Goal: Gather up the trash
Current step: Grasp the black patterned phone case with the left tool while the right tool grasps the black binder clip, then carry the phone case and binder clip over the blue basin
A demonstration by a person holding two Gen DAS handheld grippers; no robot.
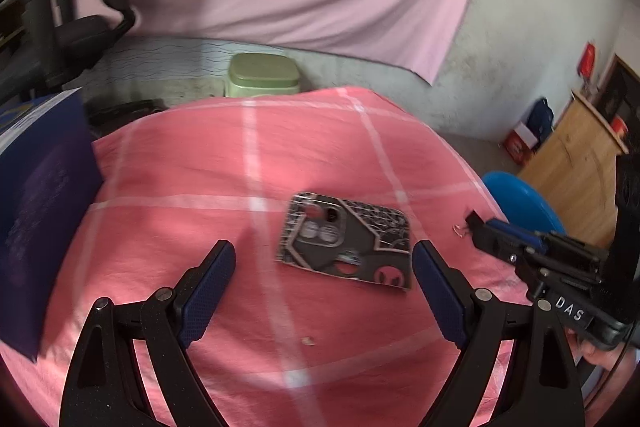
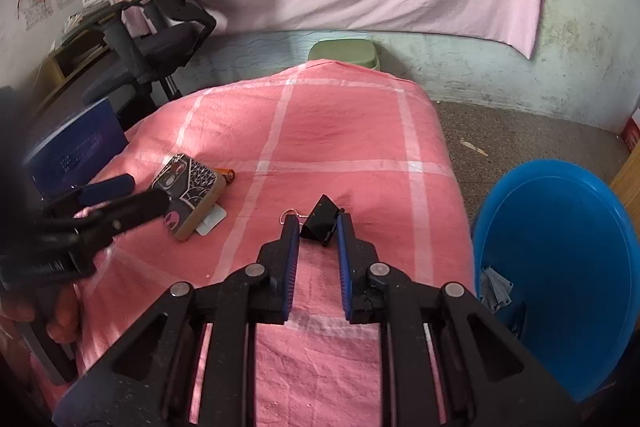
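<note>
A black binder clip (image 2: 320, 221) with wire handles lies on the pink checked cloth (image 2: 340, 131). My right gripper (image 2: 318, 221) has its two blue pads closed in around the clip's near end, touching it on both sides. The clip also shows in the left wrist view (image 1: 472, 217), at the right gripper's tip. My left gripper (image 1: 324, 259) is open and empty, low over a black patterned phone case (image 1: 346, 239). The case shows in the right wrist view (image 2: 186, 193) with a white card (image 2: 212, 221) and a small orange item (image 2: 226, 174) beside it.
A blue plastic bin (image 2: 560, 267) with some scraps inside stands at the table's right edge. A dark blue box (image 1: 40, 219) stands at the left. A green stool (image 1: 262, 75) and an office chair (image 2: 160, 43) are behind the table.
</note>
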